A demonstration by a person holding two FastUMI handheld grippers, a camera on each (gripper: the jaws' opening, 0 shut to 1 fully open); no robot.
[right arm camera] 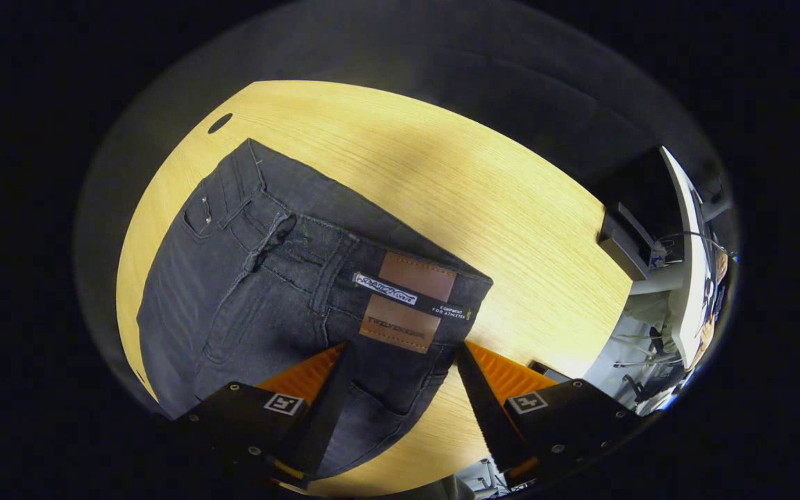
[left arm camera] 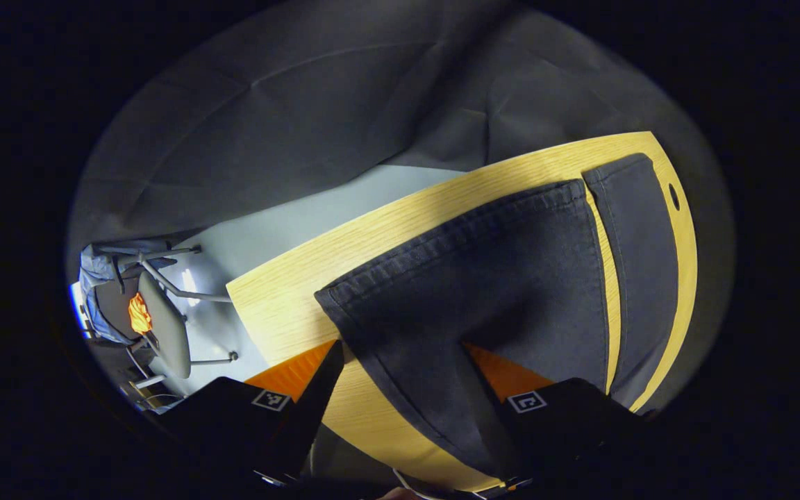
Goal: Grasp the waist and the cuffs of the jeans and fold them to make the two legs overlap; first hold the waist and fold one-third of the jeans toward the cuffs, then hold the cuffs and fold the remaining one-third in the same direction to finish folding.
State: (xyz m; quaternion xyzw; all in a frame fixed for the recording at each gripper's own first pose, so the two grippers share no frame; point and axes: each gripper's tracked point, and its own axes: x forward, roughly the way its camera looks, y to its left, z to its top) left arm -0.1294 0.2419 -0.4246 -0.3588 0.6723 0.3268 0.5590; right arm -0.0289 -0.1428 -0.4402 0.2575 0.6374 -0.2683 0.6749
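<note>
Dark grey denim jeans (right arm camera: 282, 292) lie spread on a pale wooden table (right arm camera: 483, 187), the waist end with its two leather patches (right arm camera: 407, 302) toward the right gripper (right arm camera: 400, 389). In the right gripper view the fingers stand wide apart above the waistband and back pocket, released, with nothing pinched between them. In the left gripper view the two legs run side by side with a strip of bare table (left arm camera: 303, 278) between them, and the hemmed cuff (left arm camera: 455, 229) of the nearer leg lies flat, the farther cuff (left arm camera: 619, 167) beside a small hole in the tabletop. The left gripper (left arm camera: 403, 389) sits over that nearer leg, jaws spread either side of the cloth; whether the tips touch the denim is hard to tell. Off the table's edge a grey chair (left arm camera: 164, 326) stands on the light floor
</note>
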